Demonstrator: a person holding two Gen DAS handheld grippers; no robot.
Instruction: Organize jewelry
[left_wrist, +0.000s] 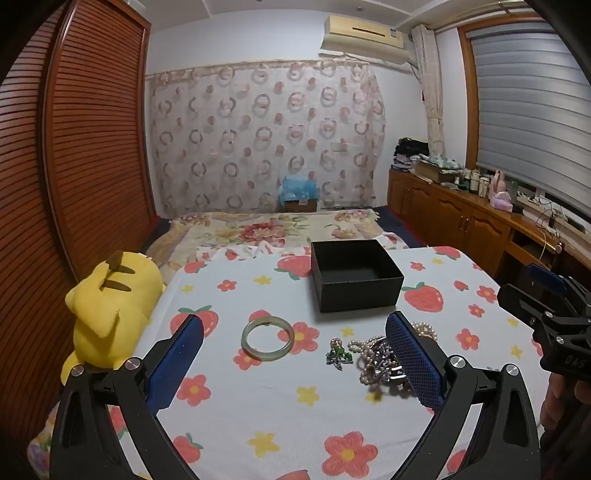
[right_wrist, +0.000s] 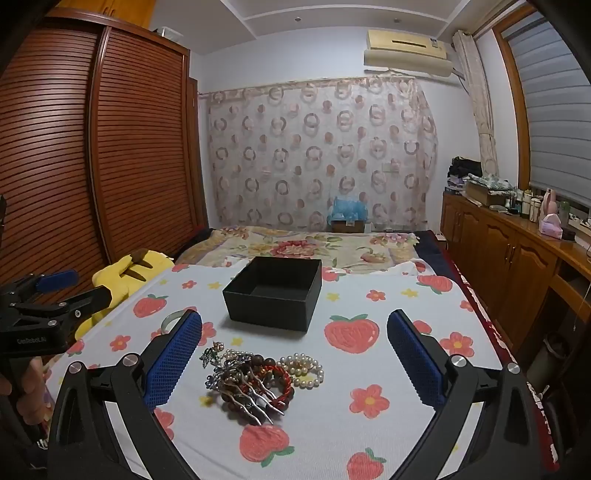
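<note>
Left gripper (left_wrist: 295, 354): jaws spread wide, empty, hovering over bangle (left_wrist: 267, 338) on strawberry-print cloth (left_wrist: 258, 406).
Right gripper (right_wrist: 295, 354): jaws spread wide, empty, over jewelry pile (right_wrist: 255, 376).
Box (right_wrist: 273, 293): black, open, empty, beyond pile.
Pile: pearl bracelets (right_wrist: 304, 369), red bead bracelet, metal hair comb (right_wrist: 251, 397), all tangled.
Brooch (left_wrist: 336, 353): apart, between bangle and pile.
Risks, judged: one pick drags whole tangle; comb teeth snag pearls; smooth bangle slips from pads; soft cloth bunches under jaws.
</note>
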